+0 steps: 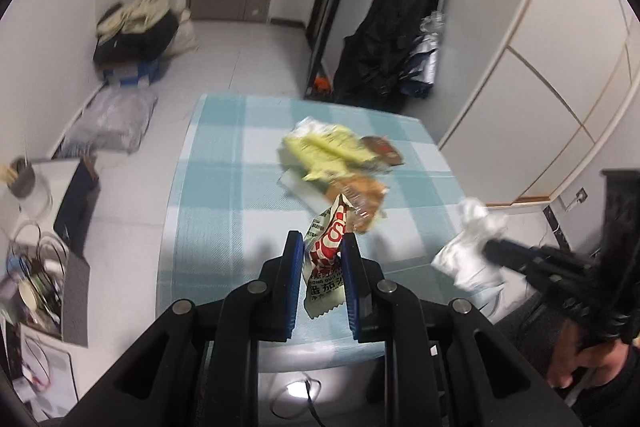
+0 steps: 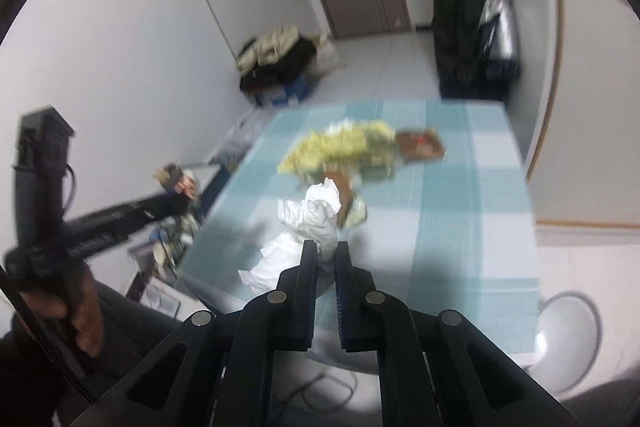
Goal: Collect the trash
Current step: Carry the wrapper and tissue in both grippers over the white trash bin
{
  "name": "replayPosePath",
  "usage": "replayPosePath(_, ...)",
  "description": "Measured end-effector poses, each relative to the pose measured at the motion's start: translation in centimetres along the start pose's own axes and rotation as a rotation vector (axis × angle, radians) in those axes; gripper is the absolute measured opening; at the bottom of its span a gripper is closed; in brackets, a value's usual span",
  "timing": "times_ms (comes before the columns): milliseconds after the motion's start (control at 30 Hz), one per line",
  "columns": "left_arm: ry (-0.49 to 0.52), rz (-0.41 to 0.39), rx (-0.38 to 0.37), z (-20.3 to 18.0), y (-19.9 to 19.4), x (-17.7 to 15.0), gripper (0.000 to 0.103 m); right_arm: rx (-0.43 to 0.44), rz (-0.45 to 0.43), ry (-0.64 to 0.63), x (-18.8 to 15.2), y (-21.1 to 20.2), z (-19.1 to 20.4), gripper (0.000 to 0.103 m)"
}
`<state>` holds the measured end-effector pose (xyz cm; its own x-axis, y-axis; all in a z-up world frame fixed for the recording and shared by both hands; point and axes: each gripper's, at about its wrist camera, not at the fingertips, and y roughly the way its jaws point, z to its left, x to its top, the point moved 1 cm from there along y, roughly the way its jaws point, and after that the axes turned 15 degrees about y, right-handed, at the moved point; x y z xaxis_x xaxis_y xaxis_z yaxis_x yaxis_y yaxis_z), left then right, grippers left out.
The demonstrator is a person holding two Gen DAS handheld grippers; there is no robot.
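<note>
My left gripper (image 1: 322,241) is shut on a red and white snack wrapper (image 1: 327,259) and holds it above the near part of the blue checked table (image 1: 212,195). My right gripper (image 2: 325,249) is shut on crumpled white tissue paper (image 2: 308,223), also above the table (image 2: 460,219); the tissue (image 1: 472,243) and the right gripper (image 1: 486,249) show at the right of the left wrist view. A pile of trash lies mid-table: a yellow wrapper (image 1: 324,151), a brown wrapper (image 1: 382,149), a clear orange-brown wrapper (image 1: 360,199). The pile is blurred in the right wrist view (image 2: 344,147).
A heap of clothes and bags (image 1: 136,27) lies on the floor by the far wall. A black coat (image 1: 392,39) hangs at the back right. A cluttered low shelf (image 1: 40,267) stands left of the table. A white round bin (image 2: 568,331) sits right of the table.
</note>
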<state>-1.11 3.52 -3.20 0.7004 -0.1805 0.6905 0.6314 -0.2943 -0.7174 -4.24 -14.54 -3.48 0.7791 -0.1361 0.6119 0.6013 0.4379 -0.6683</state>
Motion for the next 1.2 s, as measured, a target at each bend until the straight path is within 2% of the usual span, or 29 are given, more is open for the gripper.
replayPosePath(67,-0.004,-0.001,-0.008,-0.9,-0.2,0.8,0.015,0.025,-0.039,0.009,0.5,-2.2,0.0,0.008)
replayPosePath(133,0.014,0.004,0.017,-2.0,-0.3,1.4,0.015,0.043,-0.083,0.016,1.2,-4.7,-0.3,0.008)
replayPosePath(333,0.099,-0.016,-0.047,-7.2,-0.3,4.0,0.015,0.068,-0.191,0.063,2.9,-11.2,-2.8,0.008)
replayPosePath(467,0.154,-0.029,-0.105,-11.2,0.5,6.1,0.015,0.046,-0.257,0.104,3.3,-15.0,-5.6,0.008)
replayPosePath(667,0.221,-0.024,-0.218,-16.6,2.4,8.2,0.015,-0.035,-0.340,0.183,3.6,-19.6,-10.8,0.008)
replayPosePath(733,0.238,-0.016,-0.254,-18.1,3.2,8.7,0.015,-0.051,-0.342,0.207,3.5,-20.3,-12.6,0.008)
replayPosePath(867,0.232,0.038,-0.397,-21.0,5.4,9.8,0.015,-0.122,-0.331,0.264,2.4,-21.0,-16.7,0.008)
replayPosePath(1000,0.252,0.083,-0.470,-23.7,7.6,10.6,0.015,-0.201,-0.299,0.363,1.0,-20.6,-21.5,0.008)
replayPosePath(1200,0.284,0.178,-0.554,-27.0,11.8,10.8,0.015,-0.246,-0.238,0.489,-0.7,-17.8,-27.3,0.008)
